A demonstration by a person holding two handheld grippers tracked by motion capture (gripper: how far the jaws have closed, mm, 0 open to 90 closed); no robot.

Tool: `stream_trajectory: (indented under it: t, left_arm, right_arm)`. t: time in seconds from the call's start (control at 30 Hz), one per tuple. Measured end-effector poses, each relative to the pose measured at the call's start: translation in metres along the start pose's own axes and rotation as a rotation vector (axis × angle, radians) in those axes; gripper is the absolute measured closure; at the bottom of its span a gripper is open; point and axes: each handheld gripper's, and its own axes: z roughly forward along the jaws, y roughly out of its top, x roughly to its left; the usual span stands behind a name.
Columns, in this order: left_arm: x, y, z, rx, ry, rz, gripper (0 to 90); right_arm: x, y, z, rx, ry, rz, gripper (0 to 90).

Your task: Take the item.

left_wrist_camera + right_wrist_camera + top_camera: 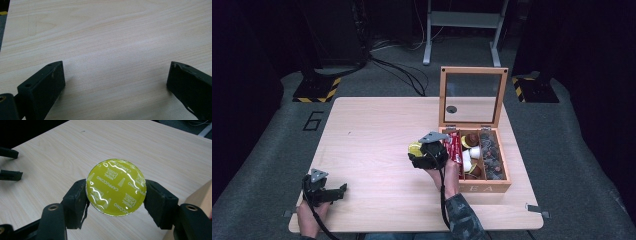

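Two grippers are out over the pale wooden table (372,130). The right gripper (116,197) pinches one yellow-lidded capsule (116,187) between its jaws, held above the tabletop just left of the wooden box (484,187); the lid print reads "Cappuccino" in the right gripper view, while from the high view the capsule (414,148) is a small yellow spot. The left gripper (343,190) sits near the table's front left corner, jaws spread wide over bare wood. The box's glass lid (472,97) stands open. Its three compartments hold red packets and several capsules, too crowded to count.
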Motion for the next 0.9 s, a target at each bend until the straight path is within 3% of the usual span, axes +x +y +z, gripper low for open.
stream_trajectory:
  t: [0.2, 0.73, 0.9]
  left_arm:
    - [0.000, 0.000, 0.000, 0.000, -0.001, 0.001, 1.6]
    - [0.000, 0.000, -0.001, 0.004, 0.000, 0.000, 1.6]
    - [0.000, 0.000, 0.000, 0.001, 0.001, 0.001, 1.6]
  right_arm:
    - [0.010, -0.003, 0.015, 0.008, 0.002, 0.014, 36.8]
    - [0.019, -0.014, 0.048, 0.065, 0.002, 0.022, 36.8]
    - [0.031, -0.016, 0.060, 0.092, 0.005, 0.014, 36.8]
